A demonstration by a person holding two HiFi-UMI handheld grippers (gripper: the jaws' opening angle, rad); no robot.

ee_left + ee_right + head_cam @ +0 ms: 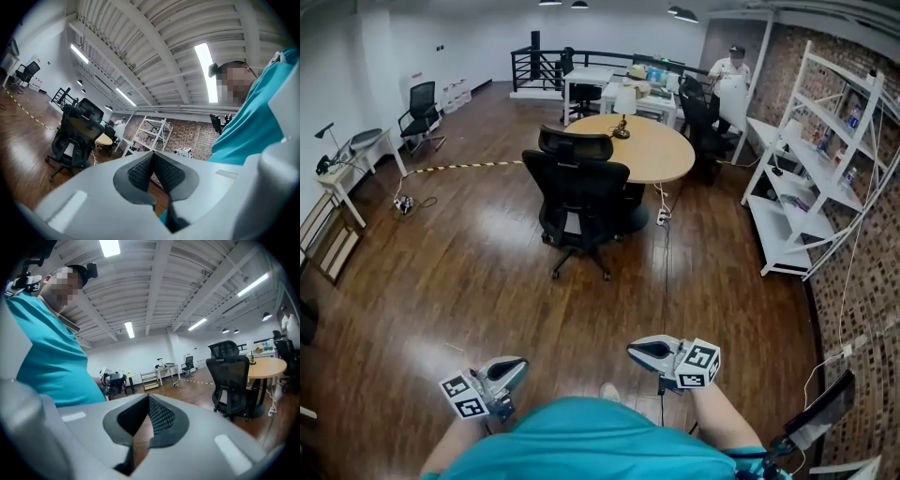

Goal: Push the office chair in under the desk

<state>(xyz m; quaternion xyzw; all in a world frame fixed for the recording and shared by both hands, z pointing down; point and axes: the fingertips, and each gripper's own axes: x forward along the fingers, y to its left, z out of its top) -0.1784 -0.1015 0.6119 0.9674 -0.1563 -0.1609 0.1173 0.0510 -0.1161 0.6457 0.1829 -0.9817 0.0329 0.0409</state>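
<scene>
Office chair [577, 192], black, stands on the wood floor [469, 272] w/ its back to the person and its seat side at the rim of the round worktop [661, 155]; can't tell how far under. Left tool [511, 367] is closed, pads meeting, nothing btwn. Right tool [644, 352] is closed too, empty. Both are low by the body, well apart from the chair. Wall sign [416, 78] is too small to read.

The office chair [578, 199] stands just before the desk [652, 147].
</scene>
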